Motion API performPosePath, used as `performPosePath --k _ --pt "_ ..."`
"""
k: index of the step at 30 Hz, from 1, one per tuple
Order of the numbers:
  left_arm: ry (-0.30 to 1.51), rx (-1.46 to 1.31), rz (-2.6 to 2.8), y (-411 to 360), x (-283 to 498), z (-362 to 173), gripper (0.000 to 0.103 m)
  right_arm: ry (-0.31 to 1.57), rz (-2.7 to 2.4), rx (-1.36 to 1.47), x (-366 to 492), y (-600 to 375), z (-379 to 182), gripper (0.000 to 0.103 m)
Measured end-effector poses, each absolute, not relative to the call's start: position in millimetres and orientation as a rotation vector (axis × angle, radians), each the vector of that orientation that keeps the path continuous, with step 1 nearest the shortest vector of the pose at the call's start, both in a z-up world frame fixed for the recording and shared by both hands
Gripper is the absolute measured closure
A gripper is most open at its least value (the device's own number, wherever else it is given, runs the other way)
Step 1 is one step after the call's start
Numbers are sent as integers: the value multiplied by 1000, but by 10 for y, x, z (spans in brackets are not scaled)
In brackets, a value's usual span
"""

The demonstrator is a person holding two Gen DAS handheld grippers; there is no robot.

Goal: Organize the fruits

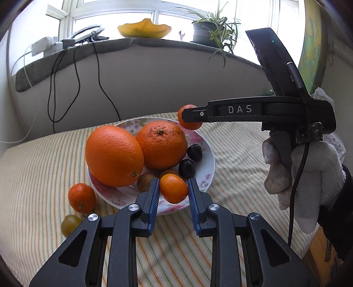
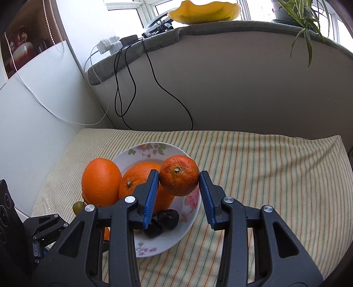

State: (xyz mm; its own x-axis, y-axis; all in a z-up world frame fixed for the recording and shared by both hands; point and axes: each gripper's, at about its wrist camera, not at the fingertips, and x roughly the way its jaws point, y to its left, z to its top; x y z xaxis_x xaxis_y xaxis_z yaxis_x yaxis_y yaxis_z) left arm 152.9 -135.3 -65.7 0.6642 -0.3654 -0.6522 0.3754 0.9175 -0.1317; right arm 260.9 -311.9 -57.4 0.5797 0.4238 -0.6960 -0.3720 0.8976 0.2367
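A floral white plate (image 1: 207,167) (image 2: 192,218) on the striped cloth holds two large oranges (image 1: 114,155) (image 1: 162,144) (image 2: 100,181), two dark plums (image 1: 194,152) (image 2: 168,218) and small brownish fruits (image 1: 144,182). My left gripper (image 1: 173,189) is shut on a small orange kumquat (image 1: 173,187) over the plate's near edge. My right gripper (image 2: 179,180) is shut on a mandarin (image 2: 179,175) (image 1: 187,118) and holds it above the plate's right side. A mandarin (image 1: 82,197) and a green-yellow fruit (image 1: 70,224) (image 2: 77,207) lie on the cloth left of the plate.
The striped cloth (image 2: 275,176) covers the table, which meets a wall at the back. Black and white cables (image 2: 132,88) hang down the wall. A sill above holds a yellow bowl (image 2: 205,11), a potted plant (image 1: 209,28) and chargers.
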Motion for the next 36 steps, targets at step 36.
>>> performPosePath --k 36 --pt "723 21 -402 -1354 1536 -644 53 795 455 30 2587 -3060 -546 32"
